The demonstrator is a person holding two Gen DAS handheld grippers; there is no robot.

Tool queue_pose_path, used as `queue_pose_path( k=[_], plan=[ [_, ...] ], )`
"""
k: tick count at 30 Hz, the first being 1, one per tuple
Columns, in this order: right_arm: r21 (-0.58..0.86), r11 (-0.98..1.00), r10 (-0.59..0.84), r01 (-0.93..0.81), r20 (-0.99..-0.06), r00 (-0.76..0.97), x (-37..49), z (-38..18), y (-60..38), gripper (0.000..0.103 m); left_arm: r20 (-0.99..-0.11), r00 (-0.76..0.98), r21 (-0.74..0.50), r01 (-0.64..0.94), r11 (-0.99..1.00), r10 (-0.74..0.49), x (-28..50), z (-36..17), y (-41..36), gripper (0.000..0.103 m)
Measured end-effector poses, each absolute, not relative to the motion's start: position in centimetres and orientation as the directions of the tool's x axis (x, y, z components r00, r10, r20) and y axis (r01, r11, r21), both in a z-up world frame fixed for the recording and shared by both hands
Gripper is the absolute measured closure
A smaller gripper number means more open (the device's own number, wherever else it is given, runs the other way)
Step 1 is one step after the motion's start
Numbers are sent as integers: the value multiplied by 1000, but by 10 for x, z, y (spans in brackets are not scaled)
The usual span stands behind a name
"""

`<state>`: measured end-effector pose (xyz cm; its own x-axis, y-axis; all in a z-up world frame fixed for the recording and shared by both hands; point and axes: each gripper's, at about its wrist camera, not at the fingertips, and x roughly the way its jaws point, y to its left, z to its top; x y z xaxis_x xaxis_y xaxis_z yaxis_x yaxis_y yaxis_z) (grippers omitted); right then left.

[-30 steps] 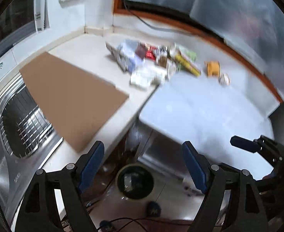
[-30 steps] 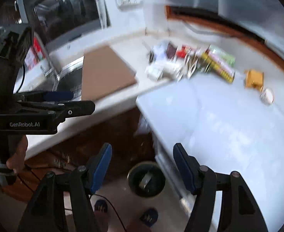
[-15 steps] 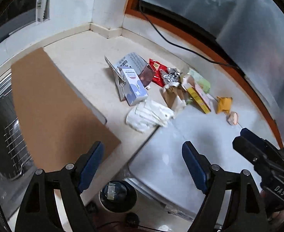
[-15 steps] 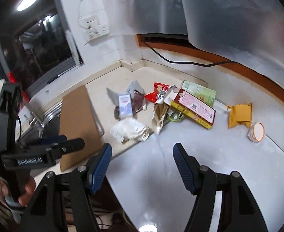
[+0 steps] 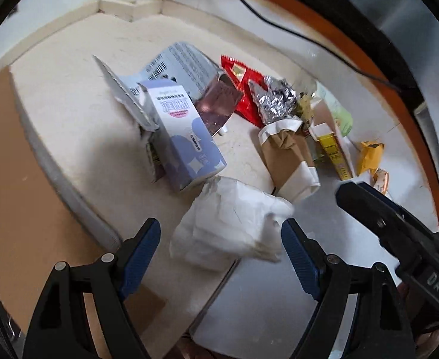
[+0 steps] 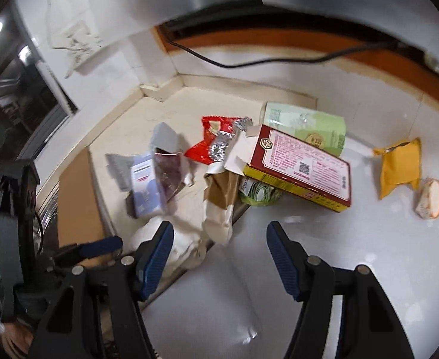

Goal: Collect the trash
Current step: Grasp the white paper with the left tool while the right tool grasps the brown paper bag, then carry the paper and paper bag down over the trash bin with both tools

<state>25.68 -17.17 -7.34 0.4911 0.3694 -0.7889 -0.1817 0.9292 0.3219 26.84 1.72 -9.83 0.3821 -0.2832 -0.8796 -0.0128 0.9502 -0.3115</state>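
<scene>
left wrist view: the left gripper hangs with jaws released, straddling the crumpled white paper wad at the cream worktop edge, likely first pick. right gripper, empty, jaws closing slightly, hovers near the brown paper bag and red-and-yellow cardboard box in the heap.

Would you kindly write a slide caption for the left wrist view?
Open left gripper poised above crumpled white paper, beside a lavender carton and mixed wrappers on the counter.
</scene>
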Motion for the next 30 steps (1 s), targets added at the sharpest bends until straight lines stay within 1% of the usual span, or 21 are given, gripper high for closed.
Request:
queue_pose_path(
  k=[4,6,8,9,10,13,15,16,17,20,24,30],
  plan=[
    [347,927,374,-144,-809,455,278,-90,-165,49,-884,356,-327,-6,945,-304,281,-111,15,21],
    [345,929,367,-132,-822,435,288,-98,-161,57,-884,347,-334,-3,943,-312,286,-115,14,21],
    [338,933,359,-126,-837,413,296,-107,-157,70,-885,341,-339,-5,941,-318,288,-117,16,21],
    [341,932,362,-125,-843,399,299,-112,-155,75,-885,338,-344,-6,939,-322,289,-118,16,22],
    [344,931,364,-123,-844,394,300,-115,-155,76,-885,332,-350,-13,937,-326,291,-120,17,22],
    [354,927,375,-127,-837,399,298,-116,-156,81,-879,319,-379,-17,925,-355,292,-122,20,28],
    [361,923,382,-129,-832,402,294,-115,-158,83,-875,315,-387,-2,922,-367,293,-121,21,37],
    [362,923,383,-130,-830,405,292,-114,-158,84,-872,312,-394,7,919,-377,293,-121,19,46],
    [360,924,382,-133,-828,411,288,-113,-158,85,-864,311,-411,19,911,-396,293,-121,18,50],
    [355,924,380,-141,-823,422,280,-108,-159,86,-854,330,-410,45,911,-401,291,-115,13,58],
    [354,924,380,-145,-815,438,262,-98,-165,87,-848,351,-396,76,915,-397,282,-104,8,63],
    [359,920,390,-158,-798,458,236,-84,-172,87,-821,409,-382,123,916,-398,251,-74,1,64]
  ],
)
